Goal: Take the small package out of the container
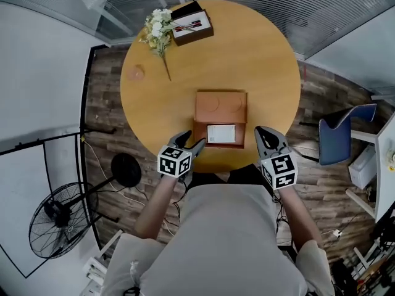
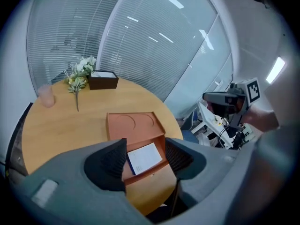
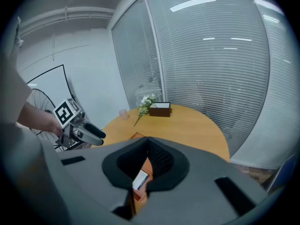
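The person's grey shirt [image 1: 228, 227] fills the near foreground. Just beyond it both grippers hang over the near edge of the round worktop [image 1: 253, 60]. The container [image 1: 220, 106], a brown box with its lid folded flat to the far side, sits between them. The small package [image 1: 221, 134] lies flat in the near compartment, white face up.

The left gripper [image 1: 191, 142] has its jaws wide apart with nothing between them. It points forward and to the right, just beside the container's near left corner. The right gripper [image 1: 264, 137] has its jaws closed together and empty, near the near right corner but not touching it.

The reach looks like the step in hand. Since the package lies flat and low, the open left jaws probably need to come down steeply and straddle its two shorter edges. They should stay clear of the compartment walls before closing. Both forearms angle in from the person's sides with elbows bent.
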Motion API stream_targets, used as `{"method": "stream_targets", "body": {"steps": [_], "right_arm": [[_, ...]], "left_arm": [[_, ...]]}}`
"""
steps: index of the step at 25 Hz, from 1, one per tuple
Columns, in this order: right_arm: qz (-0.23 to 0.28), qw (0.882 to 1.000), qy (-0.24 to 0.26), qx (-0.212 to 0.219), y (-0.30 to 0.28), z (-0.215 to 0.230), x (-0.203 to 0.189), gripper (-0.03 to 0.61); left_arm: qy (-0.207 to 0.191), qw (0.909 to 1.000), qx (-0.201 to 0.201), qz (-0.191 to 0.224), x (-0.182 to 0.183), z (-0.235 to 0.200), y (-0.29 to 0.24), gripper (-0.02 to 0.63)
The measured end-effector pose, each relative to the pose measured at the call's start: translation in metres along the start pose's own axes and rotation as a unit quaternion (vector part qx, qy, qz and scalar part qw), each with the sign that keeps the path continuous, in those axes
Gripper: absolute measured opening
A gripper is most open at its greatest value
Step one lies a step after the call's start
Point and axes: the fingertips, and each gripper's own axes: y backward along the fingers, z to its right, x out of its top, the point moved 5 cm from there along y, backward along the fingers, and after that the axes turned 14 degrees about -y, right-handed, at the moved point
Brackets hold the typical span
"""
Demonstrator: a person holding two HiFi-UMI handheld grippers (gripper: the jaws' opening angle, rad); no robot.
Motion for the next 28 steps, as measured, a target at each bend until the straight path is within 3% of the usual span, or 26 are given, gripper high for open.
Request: {"method": "stream_targets", "body": {"steps": [5, 14, 18, 24, 28], "right_arm": [[-0.037, 0.999, 0.018, 0.023, -0.02, 0.018, -0.019, 0.003], [-0.095, 0.994, 0.023, 0.043, -0.052, 0.042, -0.068, 0.003], [-0.114, 0.992, 0.013, 0.047, -0.059, 0.049, -0.084, 0.003], [-0.12, 0.991, 0.001, 0.057, -0.064, 0.054, -0.09, 0.003], [-0.123, 0.99, -0.001, 0.062, -0.064, 0.057, -0.094, 0.003]], "left_arm": [[0.036, 0.9988, 0.0, -0.034, -0.018, 0.003, -0.034, 0.25], [0.027, 0.9954, 0.002, -0.091, -0.042, 0.008, -0.091, 0.252], [0.024, 0.9881, 0.019, -0.151, -0.06, 0.002, -0.115, 0.252], [0.051, 0.972, 0.045, -0.225, -0.075, -0.007, -0.14, 0.252], [0.054, 0.9658, 0.052, -0.248, -0.078, -0.012, -0.154, 0.252]]}}
